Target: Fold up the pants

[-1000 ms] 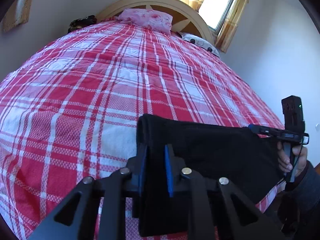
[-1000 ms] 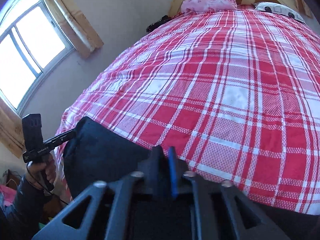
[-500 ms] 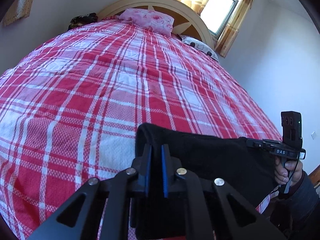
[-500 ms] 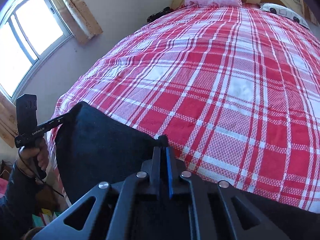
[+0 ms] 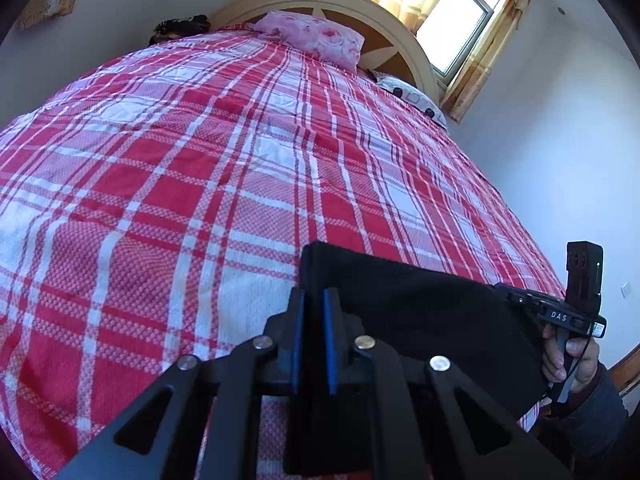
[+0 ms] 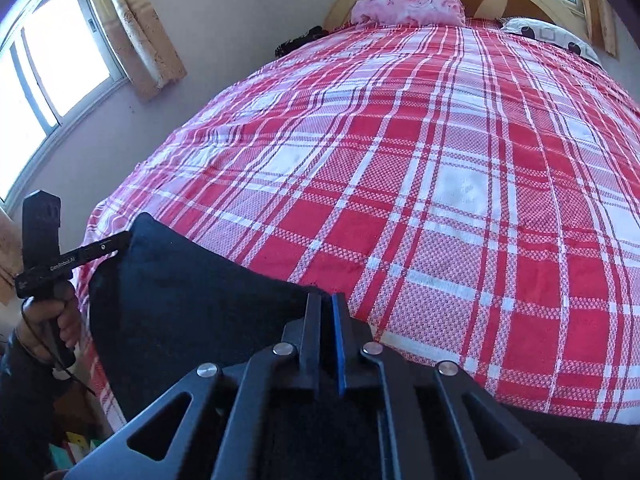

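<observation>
Holding the black pants (image 5: 420, 320) by both near corners – each hand-held gripper (image 5: 311, 336) (image 6: 325, 340) clamps narrow on cloth – the plaid bed (image 5: 200, 184) stretches far ahead.

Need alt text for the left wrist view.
The left tool is pinching a corner of black fabric pants above a red and white plaid bedspread; the right tool holds the other corner.
</observation>
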`<action>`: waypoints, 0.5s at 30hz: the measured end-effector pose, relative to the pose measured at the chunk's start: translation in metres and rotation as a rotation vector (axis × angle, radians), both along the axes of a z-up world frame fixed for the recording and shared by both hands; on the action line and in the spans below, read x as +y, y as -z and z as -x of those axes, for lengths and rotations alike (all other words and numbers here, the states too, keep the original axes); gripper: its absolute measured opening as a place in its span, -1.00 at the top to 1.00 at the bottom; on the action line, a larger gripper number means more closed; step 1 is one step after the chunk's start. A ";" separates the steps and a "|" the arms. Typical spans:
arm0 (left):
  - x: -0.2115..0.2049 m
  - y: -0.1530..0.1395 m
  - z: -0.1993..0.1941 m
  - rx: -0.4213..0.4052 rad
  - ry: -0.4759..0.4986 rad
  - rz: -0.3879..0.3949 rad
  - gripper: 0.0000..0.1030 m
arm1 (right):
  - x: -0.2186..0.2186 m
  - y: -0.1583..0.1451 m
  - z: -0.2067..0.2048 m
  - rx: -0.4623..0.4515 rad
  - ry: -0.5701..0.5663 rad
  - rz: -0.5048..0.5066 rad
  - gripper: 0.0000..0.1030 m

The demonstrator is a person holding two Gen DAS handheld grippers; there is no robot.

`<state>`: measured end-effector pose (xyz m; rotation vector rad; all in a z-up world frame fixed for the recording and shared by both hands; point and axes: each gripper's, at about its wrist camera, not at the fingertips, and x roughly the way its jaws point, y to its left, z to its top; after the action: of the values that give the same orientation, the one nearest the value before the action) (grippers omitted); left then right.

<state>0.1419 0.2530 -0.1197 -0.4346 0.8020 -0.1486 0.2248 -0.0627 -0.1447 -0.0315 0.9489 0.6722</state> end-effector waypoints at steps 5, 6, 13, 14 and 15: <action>0.006 -0.006 0.021 -0.010 -0.061 -0.060 0.55 | -0.026 -0.016 0.018 -0.048 0.090 0.001 -0.49; 0.007 -0.009 0.029 -0.019 -0.084 -0.082 0.55 | -0.036 -0.023 0.030 -0.082 0.106 -0.001 -0.49; -0.048 -0.025 0.061 -0.136 -0.016 -0.117 -0.02 | -0.144 -0.041 0.105 -0.184 0.328 0.039 -0.49; -0.064 -0.019 0.058 -0.119 0.028 -0.113 -0.06 | -0.155 -0.040 0.109 -0.185 0.364 0.054 -0.49; -0.074 -0.014 0.055 -0.102 0.059 -0.114 -0.06 | -0.172 -0.036 0.117 -0.182 0.399 0.068 -0.49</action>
<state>0.0864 0.1792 -0.1057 -0.2940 0.7191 -0.1778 0.1077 -0.2345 -0.1085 0.0357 0.7723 0.2633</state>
